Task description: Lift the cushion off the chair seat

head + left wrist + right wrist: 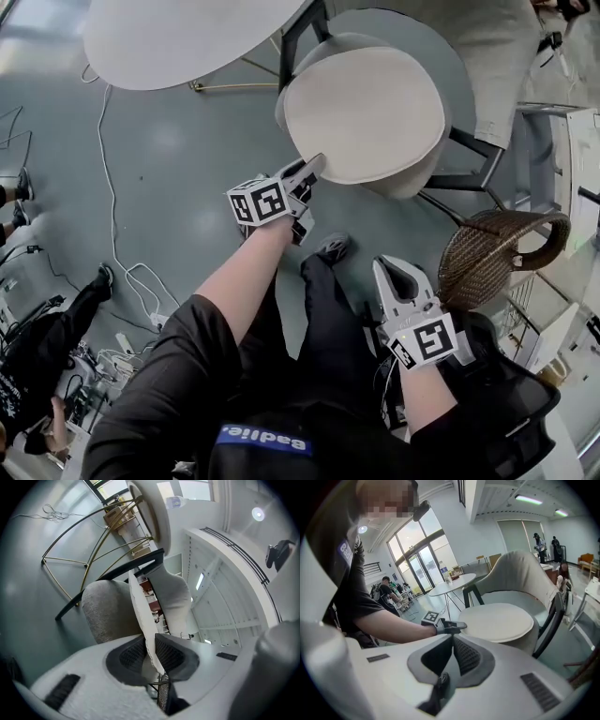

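Head view: cushion, a pale round pad, lies on the chair seat, and the left gripper reaches its near rim, likely because that thin edge is the easiest part to pinch. Left gripper view: the jaws are clamped narrow on the cushion's thin white edge, grey seat fabric beside it. Right gripper view: the right gripper hangs back, jaws together and empty, probably in reserve; the cushion looks flat, smooth and fairly stiff
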Demonstrator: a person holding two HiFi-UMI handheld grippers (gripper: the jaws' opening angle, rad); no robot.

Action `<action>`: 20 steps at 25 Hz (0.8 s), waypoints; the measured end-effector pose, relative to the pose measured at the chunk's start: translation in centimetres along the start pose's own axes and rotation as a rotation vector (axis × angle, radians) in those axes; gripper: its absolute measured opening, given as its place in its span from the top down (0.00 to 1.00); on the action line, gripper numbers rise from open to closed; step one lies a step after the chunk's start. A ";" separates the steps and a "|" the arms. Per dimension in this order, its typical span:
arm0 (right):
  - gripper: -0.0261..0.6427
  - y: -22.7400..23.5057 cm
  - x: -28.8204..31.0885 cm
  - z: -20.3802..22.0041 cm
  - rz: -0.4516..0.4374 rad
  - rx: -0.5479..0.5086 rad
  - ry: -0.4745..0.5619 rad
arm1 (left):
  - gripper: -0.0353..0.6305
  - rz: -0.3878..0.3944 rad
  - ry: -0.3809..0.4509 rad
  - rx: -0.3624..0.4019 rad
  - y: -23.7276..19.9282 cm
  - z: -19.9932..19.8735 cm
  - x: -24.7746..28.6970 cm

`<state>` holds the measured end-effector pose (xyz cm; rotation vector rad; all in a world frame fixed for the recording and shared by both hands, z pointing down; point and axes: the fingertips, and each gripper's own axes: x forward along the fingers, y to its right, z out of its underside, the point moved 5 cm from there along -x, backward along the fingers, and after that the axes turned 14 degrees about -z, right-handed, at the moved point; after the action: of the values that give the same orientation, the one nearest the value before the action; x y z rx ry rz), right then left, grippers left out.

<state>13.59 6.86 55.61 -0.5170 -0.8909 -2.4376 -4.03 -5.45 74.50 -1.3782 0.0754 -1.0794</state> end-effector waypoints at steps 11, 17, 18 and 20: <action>0.92 -3.0 -3.7 -6.0 0.051 -0.041 0.108 | 0.87 0.009 -0.016 0.175 7.8 -3.3 -5.0; 0.92 -4.9 -5.6 -8.6 0.072 -0.067 0.160 | 0.88 0.032 -0.028 0.262 11.6 -4.4 -8.5; 0.92 -5.4 -6.0 -9.0 0.077 -0.070 0.164 | 0.88 0.030 -0.028 0.271 12.2 -4.4 -9.2; 0.92 -6.2 -6.8 -9.8 0.085 -0.082 0.170 | 0.88 0.025 -0.027 0.291 13.3 -4.5 -10.6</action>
<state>13.85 6.55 42.15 -0.3617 -0.6876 -2.4067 -5.10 -4.27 56.98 -1.1264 -0.0816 -1.0076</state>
